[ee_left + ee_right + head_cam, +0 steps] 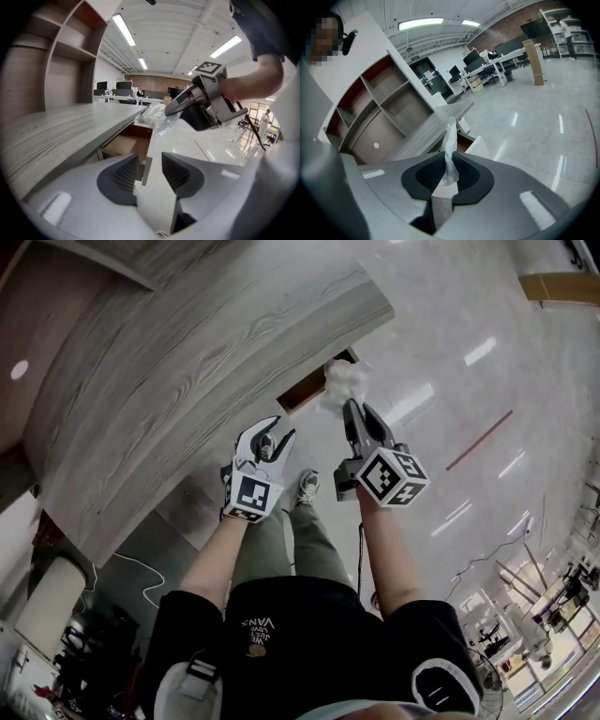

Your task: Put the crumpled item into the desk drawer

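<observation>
White crumpled item (451, 136), thin and film-like, is pinched between the closed jaws of the right gripper (449, 164). It is held at the mouth of the open desk drawer (302, 390), a placement judged to let it drop into the cavity once released. The grey wood-grain tabletop (187, 381) overhangs the drawer, which probably explains why the item is brought in from the front and not from above. The left gripper (150, 164) hangs just beside the drawer front with its jaws apart and nothing pressed between them. The pale edge of that front shows in the gap, and contact cannot be confirmed; the gripper seems to be kept close to steady or shut the drawer. In the head view only a brown sliver of the drawer's interior appears, the remainder being masked by the item and the overhang. Its contents and depth therefore cannot be told. Whether the item hangs fully over the cavity or just outside its rim is also unclear, and its material, paper or plastic, is not certain.
</observation>
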Motion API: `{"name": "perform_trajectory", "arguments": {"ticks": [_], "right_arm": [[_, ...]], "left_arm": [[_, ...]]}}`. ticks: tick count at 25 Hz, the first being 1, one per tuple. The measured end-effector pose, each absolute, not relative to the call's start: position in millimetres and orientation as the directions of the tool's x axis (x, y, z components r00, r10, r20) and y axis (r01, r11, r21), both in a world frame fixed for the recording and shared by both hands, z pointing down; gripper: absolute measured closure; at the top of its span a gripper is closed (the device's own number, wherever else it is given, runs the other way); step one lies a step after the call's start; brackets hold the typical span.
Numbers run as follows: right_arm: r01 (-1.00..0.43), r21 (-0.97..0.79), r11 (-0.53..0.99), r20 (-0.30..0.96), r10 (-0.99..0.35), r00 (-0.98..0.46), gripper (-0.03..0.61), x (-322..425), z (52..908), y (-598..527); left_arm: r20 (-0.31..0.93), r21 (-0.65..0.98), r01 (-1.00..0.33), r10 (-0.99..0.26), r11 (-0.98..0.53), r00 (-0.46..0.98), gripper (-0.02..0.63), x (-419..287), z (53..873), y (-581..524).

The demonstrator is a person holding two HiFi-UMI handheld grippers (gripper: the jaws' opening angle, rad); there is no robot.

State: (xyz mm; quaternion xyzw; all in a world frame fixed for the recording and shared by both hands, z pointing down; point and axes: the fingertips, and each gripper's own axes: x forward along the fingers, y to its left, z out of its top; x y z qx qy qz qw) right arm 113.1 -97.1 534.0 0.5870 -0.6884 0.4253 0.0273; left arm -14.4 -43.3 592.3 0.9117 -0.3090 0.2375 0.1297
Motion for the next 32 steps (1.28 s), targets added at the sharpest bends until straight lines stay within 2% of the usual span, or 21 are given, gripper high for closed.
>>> {"name": "perform_trajectory", "arguments": {"ticks": [2,22,29,32], "right_arm": [[-0.830,-0.555,-0.055,0.541,-0.782,-0.310,0.535,112.5,535.8,-98.1],[-0.758,-0.643,-0.109,0.540,-0.767,-0.348,0.534,95.7,559.3,-119.9],[-0.760,-0.642,-0.104,0.548,-0.755,-0.360,0.534,84.7,565.3,-128.6],[-0.756,-0.647,-0.104,0.550,-0.750,-0.368,0.534,78.1,567.8,-128.6]], "left_arm": [[0.515,0.087,-0.628,-0.505,-0.773,0.692,0.445,-12.1,594.9,-44.8],[0.516,-0.016,-0.615,-0.533,-0.788,0.671,0.442,-0.2,609.7,-58.9],[0.509,-0.017,-0.617,-0.538,-0.787,0.672,0.498,-2.2,612.1,-59.1],[0.506,-0.007,-0.623,-0.541,-0.782,0.672,0.503,-4.2,612.2,-57.9]]}}
